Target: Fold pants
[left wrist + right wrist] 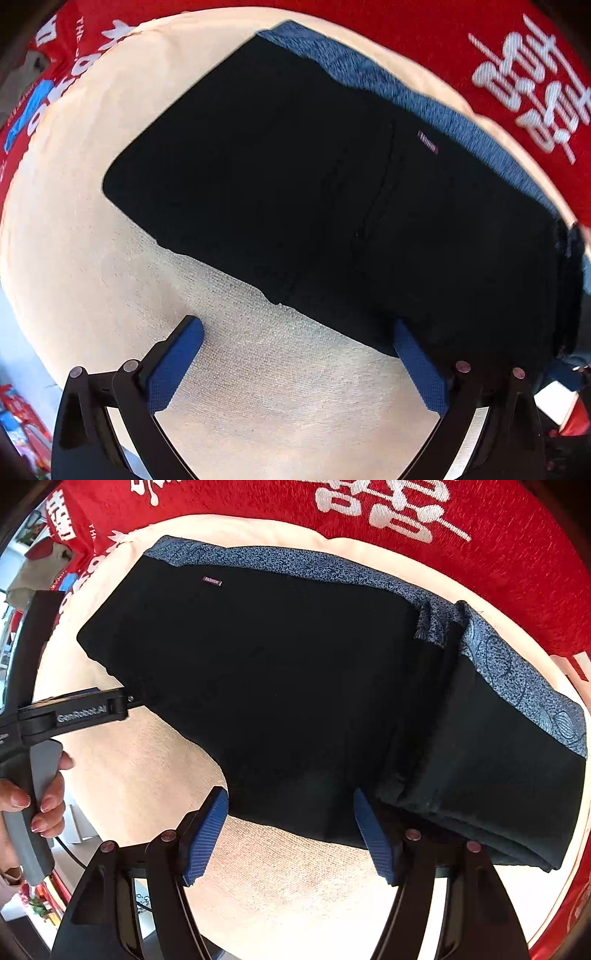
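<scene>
The pants (280, 672) are black, with a waistband (517, 672) in blue speckled with darker blue and faint leaf outlines, and a small dark label with pale lettering (212, 582). They lie on a cream woven cloth (280, 904) over a red cover with white characters (388, 506). Both grippers are black with ribbed blue fingers (207, 834).

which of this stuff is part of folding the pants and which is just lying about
Part of the job:
- black pants with blue patterned trim, lying folded
- cream woven mat under them
- left tool, open
- right tool, open

Just lying about:
- red cloth with white lettering
- white box at the edge
</scene>
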